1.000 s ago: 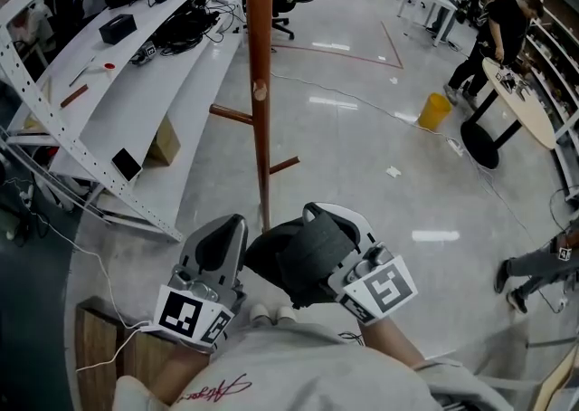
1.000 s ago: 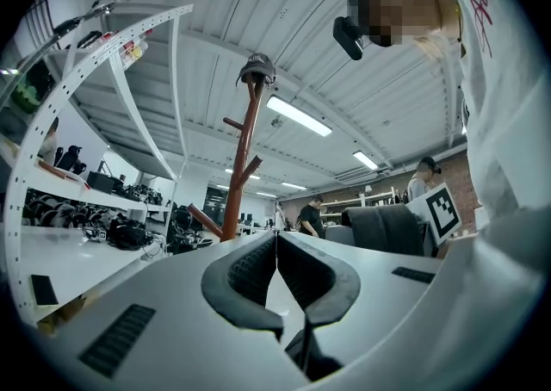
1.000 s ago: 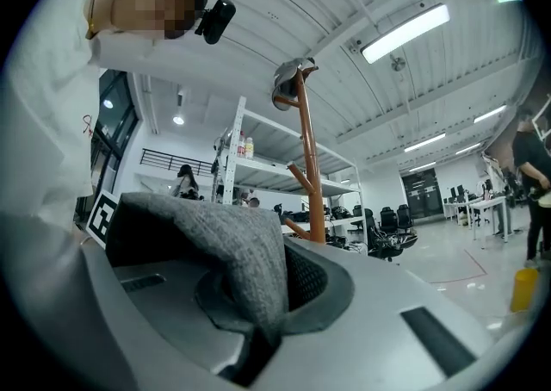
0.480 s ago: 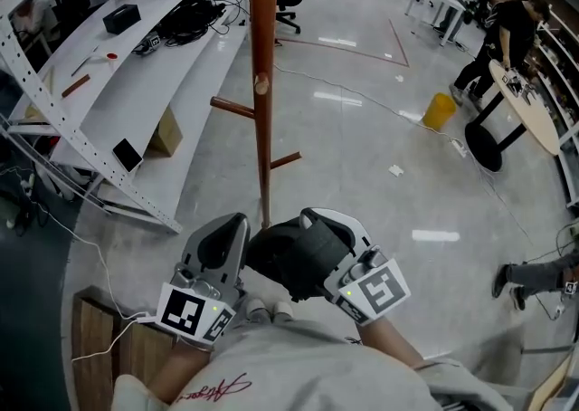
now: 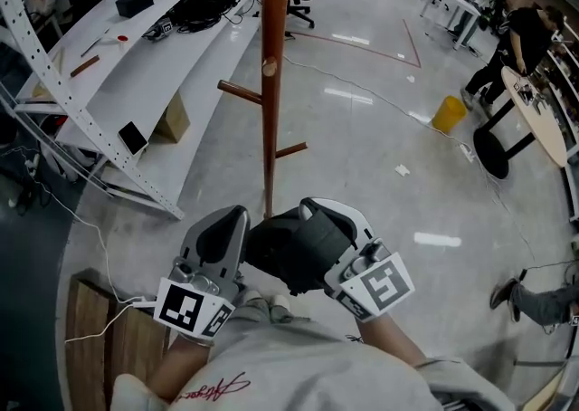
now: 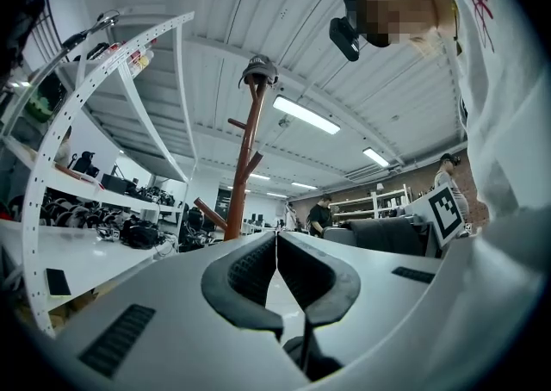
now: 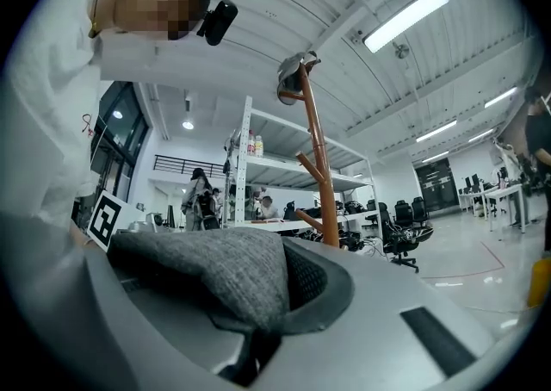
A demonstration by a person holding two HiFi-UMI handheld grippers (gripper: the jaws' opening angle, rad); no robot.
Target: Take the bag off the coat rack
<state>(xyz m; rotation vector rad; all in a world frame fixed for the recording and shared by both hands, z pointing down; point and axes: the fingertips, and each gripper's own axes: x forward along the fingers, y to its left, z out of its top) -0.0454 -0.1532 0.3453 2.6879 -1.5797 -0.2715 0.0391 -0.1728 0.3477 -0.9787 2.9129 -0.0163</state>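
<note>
The dark grey fabric bag (image 5: 291, 251) is off the rack and bunched low in front of my chest. My right gripper (image 5: 315, 212) is shut on it; in the right gripper view the grey cloth (image 7: 219, 269) drapes over one jaw of that gripper (image 7: 288, 276). Just left of the bag is my left gripper (image 5: 230, 217), shut with nothing in it, its pads meeting (image 6: 276, 243). The brown wooden coat rack (image 5: 270, 83) stands right ahead of both grippers. A cap (image 6: 258, 67) hangs on its top.
White perforated shelving (image 5: 109, 83) with cables and devices runs along the left. A wooden pallet (image 5: 95, 337) lies at lower left. A yellow bucket (image 5: 447, 113), a floor cable and a person at a round table (image 5: 534, 101) are at the right.
The grippers and the bag stay together near my chest. The view has shifted a little, so the rack's pole sits slightly further right.
</note>
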